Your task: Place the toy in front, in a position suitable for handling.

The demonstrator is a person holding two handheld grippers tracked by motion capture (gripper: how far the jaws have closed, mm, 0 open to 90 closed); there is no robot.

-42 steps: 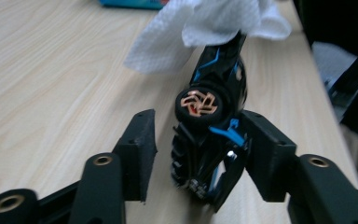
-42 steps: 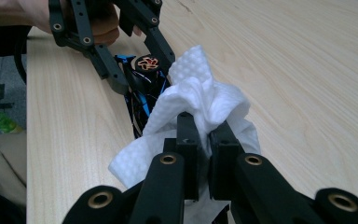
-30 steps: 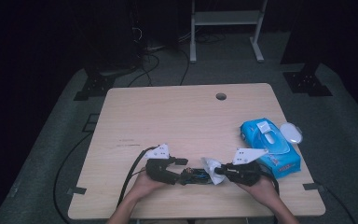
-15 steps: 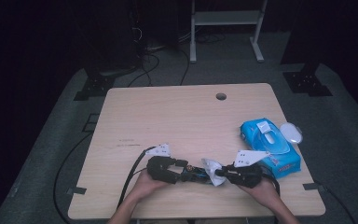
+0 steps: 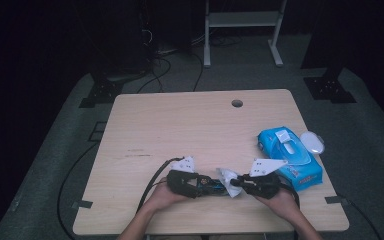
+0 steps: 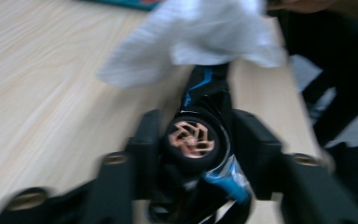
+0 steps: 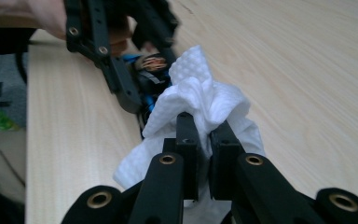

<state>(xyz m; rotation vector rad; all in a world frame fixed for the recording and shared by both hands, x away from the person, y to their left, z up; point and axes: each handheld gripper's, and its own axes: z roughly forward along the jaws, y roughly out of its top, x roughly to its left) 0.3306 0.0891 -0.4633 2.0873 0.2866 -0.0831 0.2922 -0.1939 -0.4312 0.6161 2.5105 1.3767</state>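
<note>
At the near edge of the wooden table (image 5: 180, 130), the person is holding both grippers level, pointing toward each other. The left gripper (image 6: 196, 140) is gripping a small black toy car (image 6: 200, 154) with blue stripes and copper-coloured wheels; its jaws have just been closing and are now standing narrow, pressing on the car's two sides. In the high view the left gripper (image 5: 211, 183) is lying just left of the white wipe (image 5: 228, 180). The right gripper (image 7: 204, 133) is pinching the crumpled wipe (image 7: 200, 100), with its jaws nearly together on a fold of it. The wipe is lying against the far end of the car, between the two grippers. To the right, near the right gripper (image 5: 236, 182), a blue pack of wipes (image 5: 290, 157) is resting on the table.
</note>
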